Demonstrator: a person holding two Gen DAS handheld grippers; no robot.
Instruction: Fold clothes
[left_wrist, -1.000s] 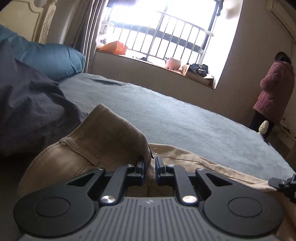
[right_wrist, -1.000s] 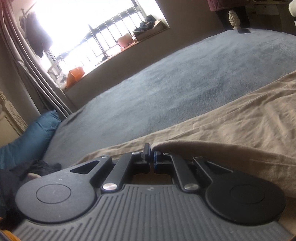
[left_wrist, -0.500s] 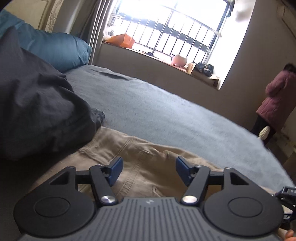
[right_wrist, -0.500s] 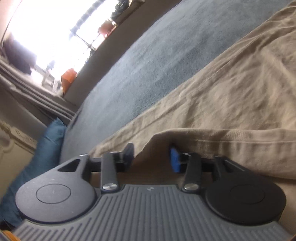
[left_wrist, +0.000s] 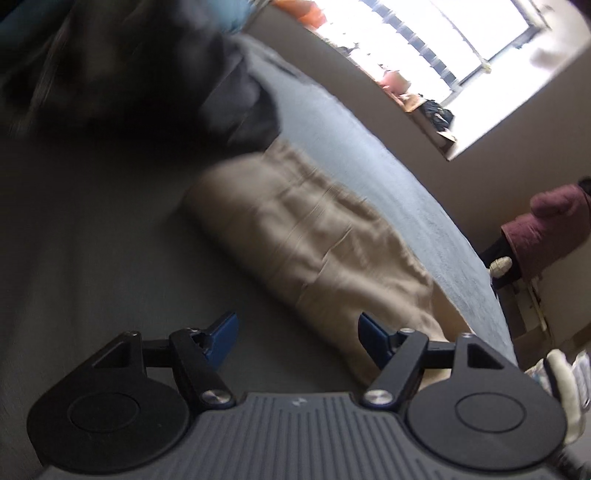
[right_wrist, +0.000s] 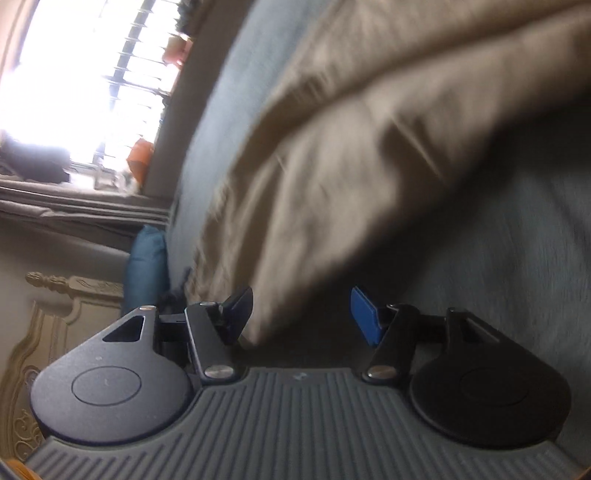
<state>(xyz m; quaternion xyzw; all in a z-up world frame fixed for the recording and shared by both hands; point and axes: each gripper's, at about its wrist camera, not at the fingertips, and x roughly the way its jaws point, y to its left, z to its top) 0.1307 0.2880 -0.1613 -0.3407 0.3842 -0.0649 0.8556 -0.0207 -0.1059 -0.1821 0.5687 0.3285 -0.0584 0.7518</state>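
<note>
Both claws are letting go: the left claw (left_wrist: 297, 334) and right claw (right_wrist: 301, 314) are opening, nothing pinched. Tan trousers (left_wrist: 306, 236) lie doubled on the bed (left_wrist: 373, 166), apparently so the fold sets.

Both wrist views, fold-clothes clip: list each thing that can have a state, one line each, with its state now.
Left hand-held gripper: jaws opening, nothing between them.
Right hand-held gripper: jaws opening; the trousers' edge lies in the gap, pads not pressing it.
Tan trousers: released, lying folded over on the bed, blurred.
Dark garment: bunched in a heap beyond the trousers.
Grey bed cover: spread flat.
Curtain: drawn aside from the window.
</note>
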